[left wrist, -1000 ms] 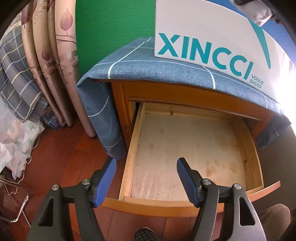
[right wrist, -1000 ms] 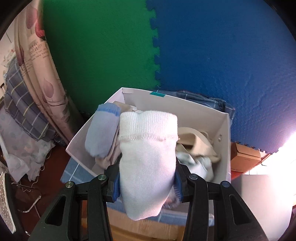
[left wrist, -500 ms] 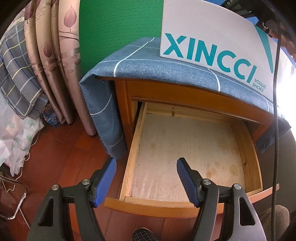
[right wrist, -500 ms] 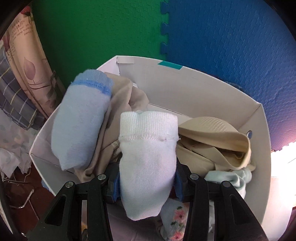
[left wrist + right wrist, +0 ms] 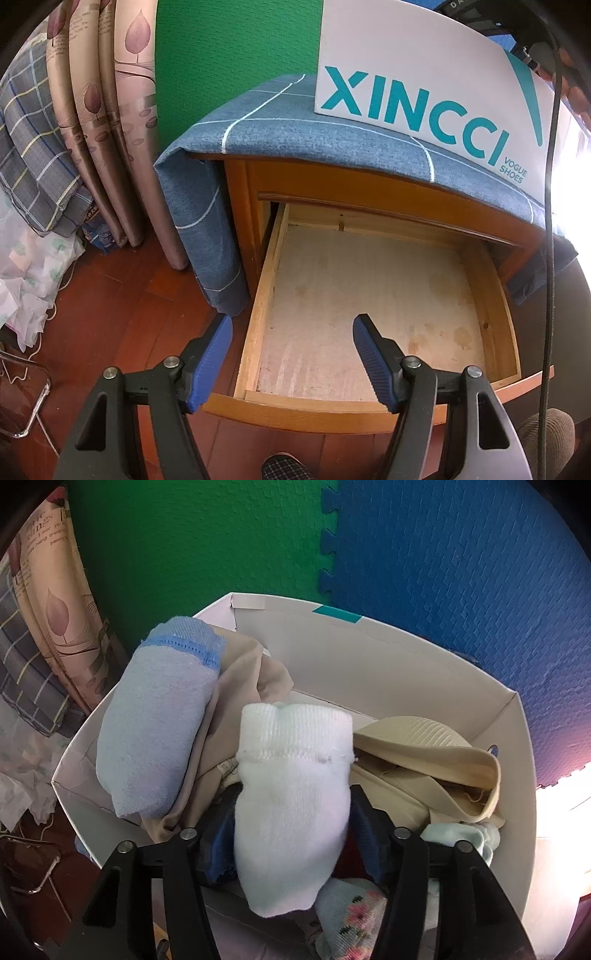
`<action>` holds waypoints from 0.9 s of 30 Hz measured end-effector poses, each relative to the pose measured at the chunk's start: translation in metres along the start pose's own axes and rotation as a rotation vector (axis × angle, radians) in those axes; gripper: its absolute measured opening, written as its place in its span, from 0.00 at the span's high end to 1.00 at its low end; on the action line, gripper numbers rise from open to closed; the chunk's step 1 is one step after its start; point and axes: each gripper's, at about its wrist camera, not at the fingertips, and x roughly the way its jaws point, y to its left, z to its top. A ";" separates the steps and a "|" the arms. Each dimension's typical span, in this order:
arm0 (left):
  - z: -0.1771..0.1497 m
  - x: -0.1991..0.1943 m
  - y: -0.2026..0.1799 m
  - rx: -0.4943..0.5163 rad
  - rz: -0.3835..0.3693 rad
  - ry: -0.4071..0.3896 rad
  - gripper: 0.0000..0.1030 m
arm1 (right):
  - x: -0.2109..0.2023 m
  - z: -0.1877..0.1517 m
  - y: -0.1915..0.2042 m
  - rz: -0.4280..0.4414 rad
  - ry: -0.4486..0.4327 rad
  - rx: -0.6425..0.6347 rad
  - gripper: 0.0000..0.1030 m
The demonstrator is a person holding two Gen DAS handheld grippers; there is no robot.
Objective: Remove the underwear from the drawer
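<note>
the right gripper (image 5: 291,834) is opening to drop the rolled white sock (image 5: 291,805) into the white shoebox (image 5: 388,653), the left gripper (image 5: 291,354) hovers wide over the bare drawer (image 5: 365,306), so next comes lifting clear

green and blue foam wall (image 5: 332,546) (interlocking), reddish wooden floor (image 5: 110,314).

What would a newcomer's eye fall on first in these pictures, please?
Probably the white sock, centre frame between the opening jaws of the right gripper, above a white box crammed with clothes. Then the bare wooden drawer, pulled out below the open left gripper.
</note>
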 end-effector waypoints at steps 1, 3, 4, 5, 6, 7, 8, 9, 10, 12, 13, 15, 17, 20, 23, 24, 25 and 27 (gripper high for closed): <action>0.001 0.000 0.000 -0.005 -0.005 0.002 0.32 | -0.002 0.001 0.000 -0.003 -0.004 0.000 0.36; 0.001 -0.001 0.000 -0.012 -0.014 0.004 0.32 | -0.011 0.002 0.000 -0.011 -0.036 -0.004 0.27; 0.001 -0.001 -0.001 -0.013 -0.015 0.003 0.32 | -0.015 0.003 0.000 -0.008 -0.044 -0.003 0.26; 0.001 -0.001 -0.002 -0.011 -0.014 0.004 0.32 | -0.021 0.004 0.000 -0.009 -0.059 -0.001 0.25; 0.001 -0.001 -0.003 -0.008 -0.013 0.004 0.32 | -0.026 0.006 0.000 -0.010 -0.069 0.001 0.24; 0.001 -0.001 -0.004 -0.005 -0.013 0.005 0.32 | -0.031 0.007 -0.001 -0.007 -0.078 0.002 0.23; 0.001 -0.001 -0.004 -0.004 -0.015 0.005 0.32 | -0.036 0.007 -0.001 -0.007 -0.086 0.003 0.22; 0.001 -0.002 -0.004 -0.005 -0.018 0.004 0.32 | -0.043 0.008 -0.002 -0.006 -0.102 0.007 0.21; 0.001 -0.002 -0.004 -0.008 -0.020 0.003 0.32 | -0.047 0.008 -0.002 -0.004 -0.112 0.008 0.20; 0.001 -0.002 -0.004 -0.007 -0.021 0.004 0.32 | -0.063 0.006 -0.004 0.004 -0.144 0.016 0.17; 0.001 -0.002 -0.005 -0.004 -0.019 0.003 0.32 | -0.068 0.006 -0.004 0.009 -0.152 0.019 0.16; 0.001 -0.003 -0.006 0.000 -0.020 0.002 0.32 | -0.085 0.001 -0.004 0.020 -0.182 0.021 0.14; 0.001 -0.002 -0.006 0.004 -0.017 0.002 0.32 | -0.102 -0.011 -0.005 0.023 -0.212 0.018 0.11; 0.001 -0.002 -0.007 0.007 -0.018 0.004 0.32 | -0.123 -0.034 -0.008 0.030 -0.240 0.005 0.09; 0.001 -0.002 -0.008 0.012 -0.019 0.004 0.32 | -0.136 -0.066 -0.011 0.013 -0.263 0.010 0.04; 0.001 -0.002 -0.008 0.012 -0.020 0.004 0.32 | -0.138 -0.076 -0.012 0.003 -0.269 0.012 0.03; 0.001 -0.003 -0.008 0.012 -0.021 0.003 0.32 | -0.138 -0.095 -0.012 -0.029 -0.276 0.015 0.03; 0.001 -0.002 -0.008 0.010 -0.027 0.006 0.32 | -0.136 -0.127 -0.010 -0.082 -0.294 0.027 0.02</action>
